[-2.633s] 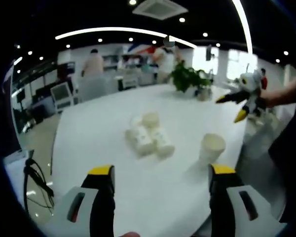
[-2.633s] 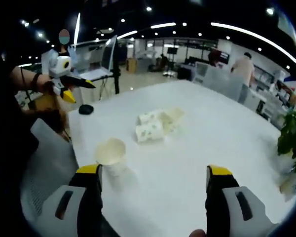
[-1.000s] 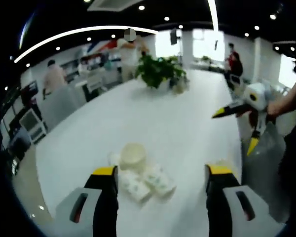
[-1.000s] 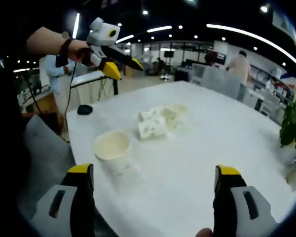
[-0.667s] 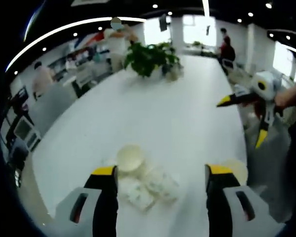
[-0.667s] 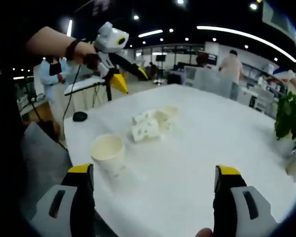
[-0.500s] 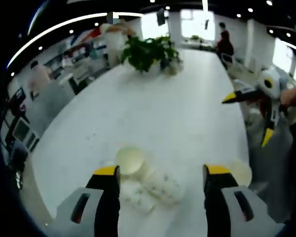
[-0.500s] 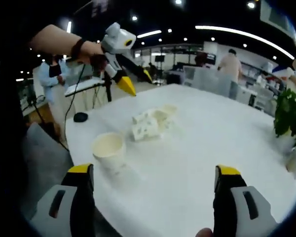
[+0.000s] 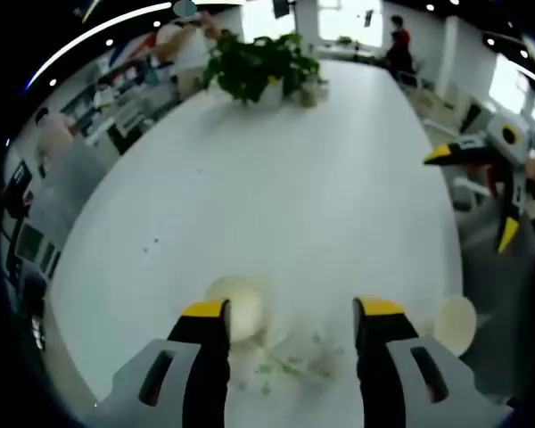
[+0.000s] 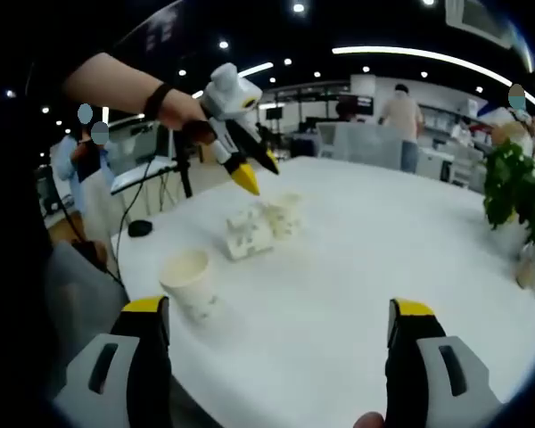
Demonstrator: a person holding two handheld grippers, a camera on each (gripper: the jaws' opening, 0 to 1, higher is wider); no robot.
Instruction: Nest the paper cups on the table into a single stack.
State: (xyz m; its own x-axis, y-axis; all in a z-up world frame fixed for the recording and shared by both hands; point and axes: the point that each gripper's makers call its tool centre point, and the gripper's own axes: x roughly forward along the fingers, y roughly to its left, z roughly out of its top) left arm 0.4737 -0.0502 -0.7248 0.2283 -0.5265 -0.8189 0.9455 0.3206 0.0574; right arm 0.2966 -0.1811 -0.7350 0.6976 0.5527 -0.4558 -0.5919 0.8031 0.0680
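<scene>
On the white table [image 9: 294, 178] two patterned paper cups [image 9: 290, 364] lie on their sides, low between the jaws of my left gripper [image 9: 292, 312], which is open. A cream cup [image 9: 236, 299] stands just by its left jaw, and another upright cup [image 9: 455, 321] sits near the table's edge to the right. In the right gripper view the left gripper [image 10: 259, 169] hovers just above the lying cups [image 10: 248, 234] and the cup behind them [image 10: 285, 214]. The lone upright cup [image 10: 187, 281] stands ahead of my right gripper [image 10: 276, 312], open and holding nothing. The right gripper [image 9: 481, 178] also shows open.
A potted plant [image 9: 259, 67] stands at the far end of the table [image 10: 357, 294]; in the right gripper view the plant [image 10: 517, 187] is at the right. A small black object [image 10: 139, 228] lies near the left corner. People and office furniture stand beyond.
My left gripper has moved forward and down over the cup cluster, so the lying cups now sit between its jaws. The right gripper has stayed back, open.
</scene>
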